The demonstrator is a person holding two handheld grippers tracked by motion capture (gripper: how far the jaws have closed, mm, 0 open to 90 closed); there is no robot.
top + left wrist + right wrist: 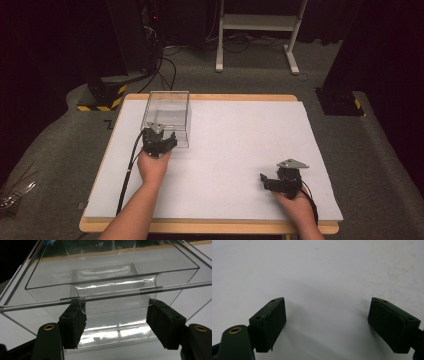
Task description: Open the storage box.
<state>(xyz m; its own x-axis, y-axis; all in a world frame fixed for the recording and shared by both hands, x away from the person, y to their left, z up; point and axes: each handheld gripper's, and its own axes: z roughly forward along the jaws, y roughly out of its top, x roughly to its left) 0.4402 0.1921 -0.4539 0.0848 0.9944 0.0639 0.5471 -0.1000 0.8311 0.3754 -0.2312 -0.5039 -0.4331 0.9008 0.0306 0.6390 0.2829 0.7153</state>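
A clear plastic box (167, 112) with an open top stands at the back left of the white table (240, 145). My left gripper (169, 141) is against its near wall. In the left gripper view my left gripper (116, 317) has both black pads (75, 325) pressed on the sides of a curved clear tab (117, 297) that juts from the box's (112, 262) front. My right gripper (265, 181) rests near the front right of the table, pointing left. In the right gripper view, my right gripper (327, 317) has its jaws wide apart over bare white surface, nothing between them.
A white metal stand (260, 22) is on the floor behind the table. A black base with yellow stripes (102, 95) sits at back left, another black base (340, 102) at the right. Cables (165, 70) run over the grey carpet. The table's wooden rim (210, 227) lies nearest me.
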